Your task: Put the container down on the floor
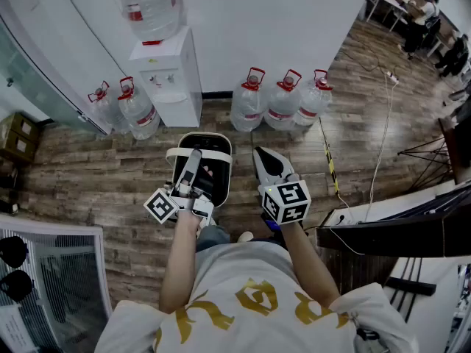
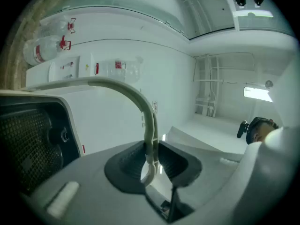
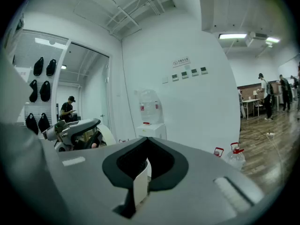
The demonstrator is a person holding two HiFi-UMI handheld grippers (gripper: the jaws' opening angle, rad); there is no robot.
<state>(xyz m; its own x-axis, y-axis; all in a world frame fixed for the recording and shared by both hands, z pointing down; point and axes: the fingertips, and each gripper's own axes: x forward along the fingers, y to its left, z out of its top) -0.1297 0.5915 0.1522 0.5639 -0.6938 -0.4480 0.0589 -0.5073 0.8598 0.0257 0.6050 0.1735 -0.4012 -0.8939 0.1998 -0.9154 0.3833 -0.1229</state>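
Left gripper (image 1: 195, 157), nearer than the closed, empty right gripper (image 1: 261, 157), clamps the white handle (image 2: 149, 125) of the container (image 1: 221, 176), hanging mid-frame directly beneath it over the floor (image 1: 96, 186).

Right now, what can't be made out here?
Head view: whether the container touches the floor; its body hides the base.
Right gripper view: what the white strip between the right gripper's jaws is; too little shows.
Head view: container's dark inside, partly under the left gripper.
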